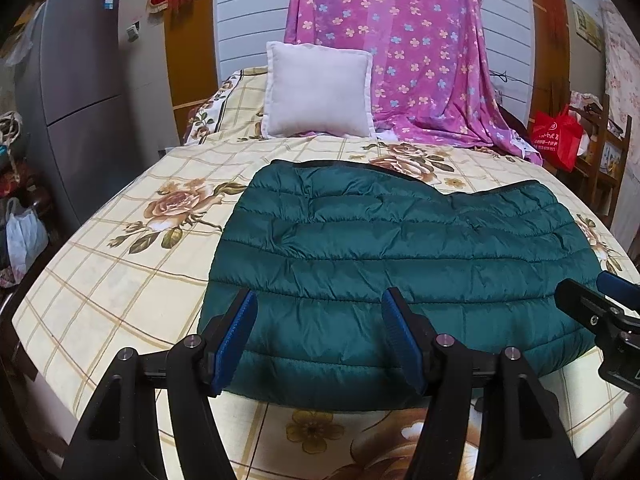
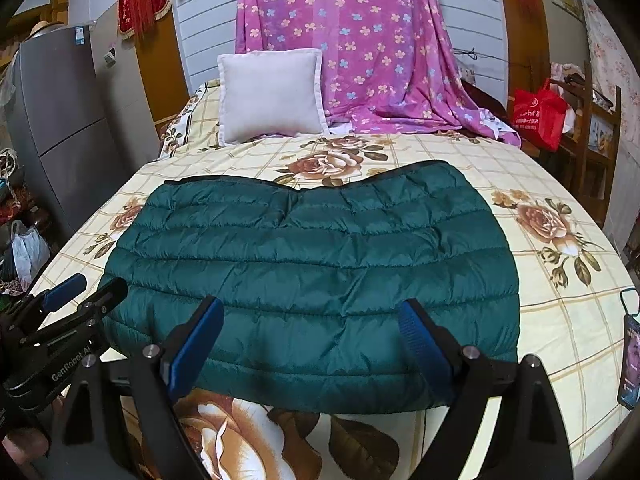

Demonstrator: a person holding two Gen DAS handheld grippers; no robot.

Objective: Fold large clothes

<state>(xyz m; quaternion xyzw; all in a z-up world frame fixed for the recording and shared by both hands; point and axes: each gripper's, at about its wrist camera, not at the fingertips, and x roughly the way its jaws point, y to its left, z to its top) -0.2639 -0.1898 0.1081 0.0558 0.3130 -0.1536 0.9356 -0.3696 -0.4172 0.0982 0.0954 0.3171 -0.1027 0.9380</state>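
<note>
Now the dark green quilted jacket [image 1: 396, 264] lies folded into a broad, flat bundle on the floral checked bedsheet [image 1: 120, 280], its near edge toward both cameras and its black-trimmed edge toward the headboard end. Just short of that near edge, the left gripper [image 1: 319, 332] hangs with its blue-padded fingers [image 1: 238, 336] spread wide, nothing between them. To its right, the right gripper [image 2: 310, 344] is likewise splayed apart and empty, poised over the jacket's near edge. Farther back a white pillow [image 2: 270, 96] leans beside a pink flowered cloth [image 2: 360, 48] draped at the head of the bed. At the bed's right edge lies a phone [image 2: 631, 360].
</note>
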